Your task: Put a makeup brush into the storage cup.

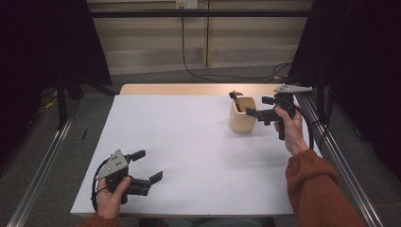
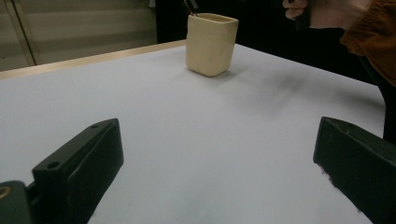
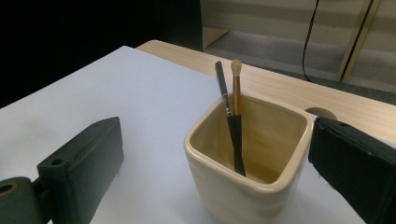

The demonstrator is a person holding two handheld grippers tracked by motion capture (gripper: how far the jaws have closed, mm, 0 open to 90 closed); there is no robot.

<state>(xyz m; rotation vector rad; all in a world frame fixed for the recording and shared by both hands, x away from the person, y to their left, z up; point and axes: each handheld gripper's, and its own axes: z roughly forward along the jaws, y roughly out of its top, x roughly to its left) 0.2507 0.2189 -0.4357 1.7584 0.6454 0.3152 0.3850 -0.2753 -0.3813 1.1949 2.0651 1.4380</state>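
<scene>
Cup point(image 3: 250, 158): glazed cream ceramic, squarish with rounded corners, stood far right on the white bench point(image 1: 189, 151). Contents: two slim makeup brushes point(image 3: 235, 121), leaning upright. Right gripper point(image 1: 265, 108) just beside it, fingers point(image 3: 79, 163) released, cup between them. Left gripper point(image 1: 144, 166) near left, released, well apart.

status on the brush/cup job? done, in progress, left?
Done, by the look of it: two brushes stand inside the cream cup, leaning on its far wall. In hand: nothing. The right gripper is open beside the cup, jaws either side and clear of it; the left gripper is open at the near left of the white table. Left: no loose brushes on the table, so probably just pulling back.
</scene>
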